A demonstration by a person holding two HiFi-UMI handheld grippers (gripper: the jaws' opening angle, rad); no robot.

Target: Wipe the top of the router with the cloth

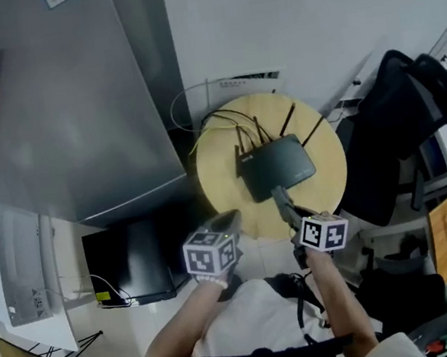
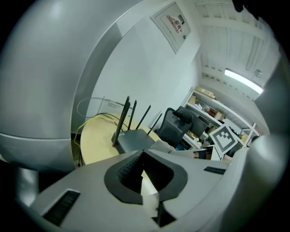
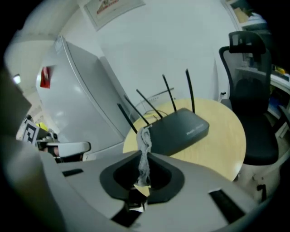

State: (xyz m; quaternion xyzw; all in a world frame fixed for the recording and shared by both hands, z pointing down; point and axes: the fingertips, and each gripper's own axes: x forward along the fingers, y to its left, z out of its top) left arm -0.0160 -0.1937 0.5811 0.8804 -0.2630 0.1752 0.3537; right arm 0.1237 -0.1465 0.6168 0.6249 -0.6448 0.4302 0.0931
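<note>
Our right gripper (image 3: 144,166) is clamped on the cloth, jaws narrow with the fabric pinched between them. Our left gripper (image 1: 228,219) hangs off the near-left rim of the table with its jaws together and nothing in them.

The round wooden table (image 1: 330,176) carries the router (image 1: 280,165) near its middle, lying flat with its dark top bare. The cloth (image 3: 145,147) stands up from the jaws as a thin, bunched strip, its free end showing against the router's near corner. We cannot tell whether it touches.

We judge that we are at the approach, with wiping yet to begin. Next we need to lower the cloth onto the top and sweep across it, pressing lightly so the router does not slide and stopping short of the antennas (image 3: 190,90) at the far edge.
</note>
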